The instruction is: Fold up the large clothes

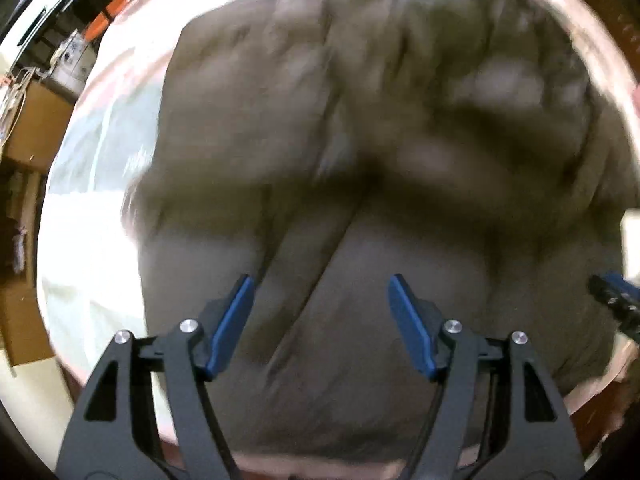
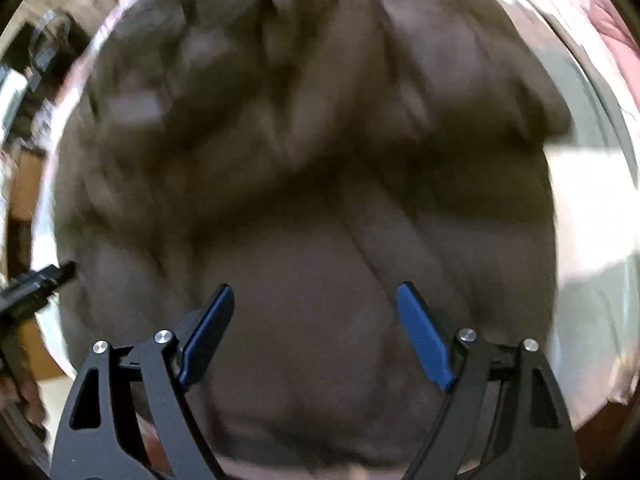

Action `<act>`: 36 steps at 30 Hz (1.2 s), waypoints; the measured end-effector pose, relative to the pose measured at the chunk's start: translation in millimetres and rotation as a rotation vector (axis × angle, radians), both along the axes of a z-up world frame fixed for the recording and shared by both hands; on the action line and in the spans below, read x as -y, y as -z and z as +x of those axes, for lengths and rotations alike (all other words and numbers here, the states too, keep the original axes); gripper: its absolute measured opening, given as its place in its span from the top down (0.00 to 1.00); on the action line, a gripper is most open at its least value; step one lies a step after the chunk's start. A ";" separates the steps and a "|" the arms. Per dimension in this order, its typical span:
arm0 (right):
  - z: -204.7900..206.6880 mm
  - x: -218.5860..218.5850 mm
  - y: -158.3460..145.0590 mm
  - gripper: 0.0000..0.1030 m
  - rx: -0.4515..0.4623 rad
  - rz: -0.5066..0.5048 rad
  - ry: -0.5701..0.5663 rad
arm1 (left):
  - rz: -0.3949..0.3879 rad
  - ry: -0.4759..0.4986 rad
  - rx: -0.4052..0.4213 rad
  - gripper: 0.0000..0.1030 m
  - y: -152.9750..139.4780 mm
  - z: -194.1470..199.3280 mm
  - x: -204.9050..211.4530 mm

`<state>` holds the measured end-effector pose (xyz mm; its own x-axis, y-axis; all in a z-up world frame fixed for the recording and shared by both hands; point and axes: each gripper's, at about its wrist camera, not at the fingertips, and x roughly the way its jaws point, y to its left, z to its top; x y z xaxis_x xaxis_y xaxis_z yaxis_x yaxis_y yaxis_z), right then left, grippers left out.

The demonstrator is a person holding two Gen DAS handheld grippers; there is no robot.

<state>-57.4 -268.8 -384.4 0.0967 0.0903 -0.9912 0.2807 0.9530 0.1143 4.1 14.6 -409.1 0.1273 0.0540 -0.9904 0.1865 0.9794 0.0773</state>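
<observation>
Grey-brown cloth, seemingly a large padded garment [image 1: 360, 160] though blurred, is spread across a table [image 1: 92, 184] covered in pale sheeting. Above it the left gripper [image 1: 321, 292] and right gripper [image 2: 315, 300] are held wide apart, nothing grasped.

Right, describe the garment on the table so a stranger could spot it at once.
Find the round table with its pale, glossy cover. The dark grey-brown garment is heaped across most of it, below both open tools. It is the only dark, bulky, rumpled thing on that bright surface.
</observation>
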 end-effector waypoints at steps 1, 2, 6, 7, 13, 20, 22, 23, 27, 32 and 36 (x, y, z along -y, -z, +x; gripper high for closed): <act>-11.3 -1.4 11.5 0.18 -0.056 -0.032 -0.009 | 0.030 0.001 -0.036 0.32 11.3 -5.2 -2.6; -20.8 -1.1 25.5 0.18 -0.112 -0.043 -0.007 | 0.081 -0.007 -0.101 0.31 31.7 -14.0 -14.6; -25.3 4.0 49.6 0.17 -0.205 0.034 0.051 | 0.108 -0.013 -0.147 0.30 60.4 -13.5 -15.8; -25.5 8.7 45.0 0.17 -0.193 0.038 0.058 | 0.097 -0.032 -0.144 0.30 54.0 -11.0 -16.0; -28.7 19.3 55.9 0.16 -0.243 -0.021 0.076 | 0.128 -0.037 -0.148 0.28 56.2 -23.2 -16.0; 37.2 -26.9 -16.1 0.17 -0.041 0.065 0.016 | 0.007 -0.156 -0.082 0.30 3.7 -27.1 -53.7; 75.5 -64.9 -36.8 0.18 0.032 0.127 -0.074 | 0.008 -0.188 -0.057 0.29 -6.4 -33.4 -71.2; 93.1 -82.0 -43.2 0.23 0.047 0.149 -0.119 | 0.016 -0.205 -0.054 0.27 -8.4 -38.1 -82.5; 178.3 -215.3 -55.6 0.28 0.087 0.231 -0.362 | 0.008 -0.250 -0.141 0.19 21.4 -57.7 -107.9; 255.7 -329.1 -21.0 0.32 0.081 0.130 -0.559 | -0.122 -0.403 -0.213 0.13 63.2 -68.9 -149.1; 307.1 -390.4 37.9 0.39 0.000 -0.081 -0.596 | -0.221 -0.501 -0.231 0.09 80.9 -71.7 -168.8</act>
<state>249.7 121.6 -422.3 0.0527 0.0529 -0.9972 -0.3051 0.9517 0.0343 -67.7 183.5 -489.9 -0.0805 -0.1584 -0.9841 -0.3150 0.9407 -0.1257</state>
